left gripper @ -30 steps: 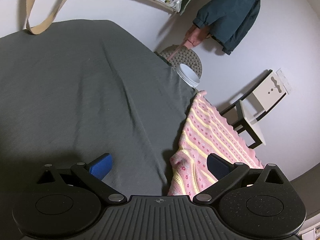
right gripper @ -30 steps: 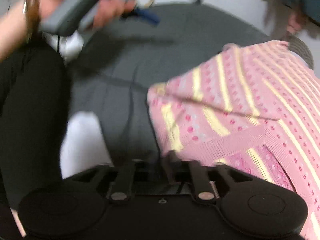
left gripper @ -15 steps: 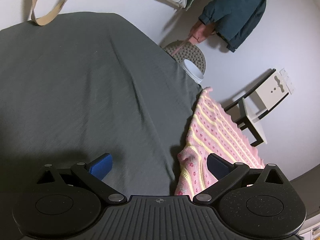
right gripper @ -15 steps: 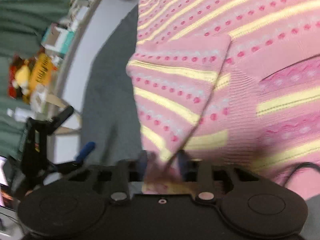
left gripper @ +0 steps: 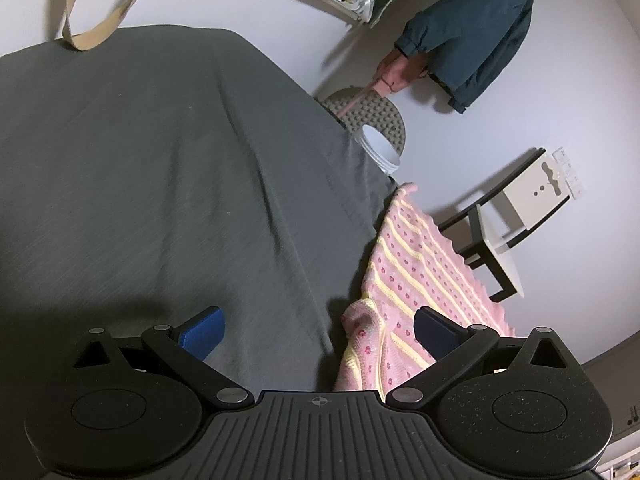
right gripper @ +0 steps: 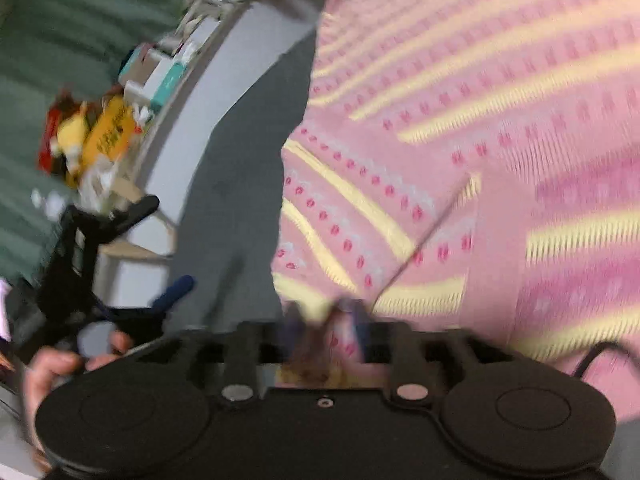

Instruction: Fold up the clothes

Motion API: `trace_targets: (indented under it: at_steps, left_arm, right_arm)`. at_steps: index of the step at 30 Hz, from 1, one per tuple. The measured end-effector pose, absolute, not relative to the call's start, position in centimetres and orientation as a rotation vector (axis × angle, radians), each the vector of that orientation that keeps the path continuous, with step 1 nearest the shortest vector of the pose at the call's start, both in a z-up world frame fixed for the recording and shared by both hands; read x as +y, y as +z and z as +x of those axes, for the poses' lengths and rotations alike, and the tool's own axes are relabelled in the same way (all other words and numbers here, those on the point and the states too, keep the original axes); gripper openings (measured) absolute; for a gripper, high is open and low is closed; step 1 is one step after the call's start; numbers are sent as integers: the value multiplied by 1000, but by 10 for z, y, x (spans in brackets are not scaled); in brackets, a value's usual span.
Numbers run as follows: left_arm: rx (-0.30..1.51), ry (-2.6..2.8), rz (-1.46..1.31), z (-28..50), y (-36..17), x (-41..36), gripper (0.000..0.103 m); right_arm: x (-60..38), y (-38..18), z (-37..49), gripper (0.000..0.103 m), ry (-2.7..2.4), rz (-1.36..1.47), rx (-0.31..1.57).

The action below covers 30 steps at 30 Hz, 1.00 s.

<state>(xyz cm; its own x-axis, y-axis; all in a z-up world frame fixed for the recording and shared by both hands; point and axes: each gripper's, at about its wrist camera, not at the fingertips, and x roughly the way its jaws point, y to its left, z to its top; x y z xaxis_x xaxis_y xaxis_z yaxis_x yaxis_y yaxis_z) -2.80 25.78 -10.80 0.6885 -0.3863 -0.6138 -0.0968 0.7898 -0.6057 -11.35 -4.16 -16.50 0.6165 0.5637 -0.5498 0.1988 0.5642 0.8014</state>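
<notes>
A pink knitted sweater (left gripper: 420, 276) with yellow stripes and red dots hangs off the right edge of the grey-covered table (left gripper: 160, 184). My left gripper (left gripper: 320, 330) stands open above the table edge, and a bunched fold of the sweater lies just inside its right finger. In the blurred right wrist view, the sweater (right gripper: 460, 140) fills the upper right. My right gripper (right gripper: 326, 320) is shut on a fold of it near the hem. A hand (right gripper: 52, 364) holding the other gripper (right gripper: 120, 308) shows at the lower left.
A white bucket (left gripper: 380, 148) and a round knobbly stool (left gripper: 372, 112) stand past the table's far corner. A dark jacket (left gripper: 472, 32) hangs on the wall, and a black-and-white chair (left gripper: 504, 236) stands to the right. A cluttered shelf (right gripper: 132, 100) runs along the wall.
The right gripper swung round with the sweater, whose striped body now fills its view. The left gripper drifted slightly; the sweater's edge slid lower right in its view.
</notes>
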Motion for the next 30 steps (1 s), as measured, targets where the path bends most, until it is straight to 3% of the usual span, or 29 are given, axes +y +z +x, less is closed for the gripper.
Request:
trace_targets:
  at_steps: [10,19,28,30]
  left_arm:
    - [821,-164,-675,-29,-112,263,101]
    - [822,-193,-551,-26,-105,248,101]
    - [836,-177,-391,-26,-99,239,101]
    - [834,-171,-394,-26,-98,243,101]
  right_arm:
    - [-8,-170,-100,47,271,900,973]
    - [-83,-146,-106,47,15,943,821]
    - [-92,-158,-79,38,9,927,841]
    - [-88,-159,-75,28,-13,899,853]
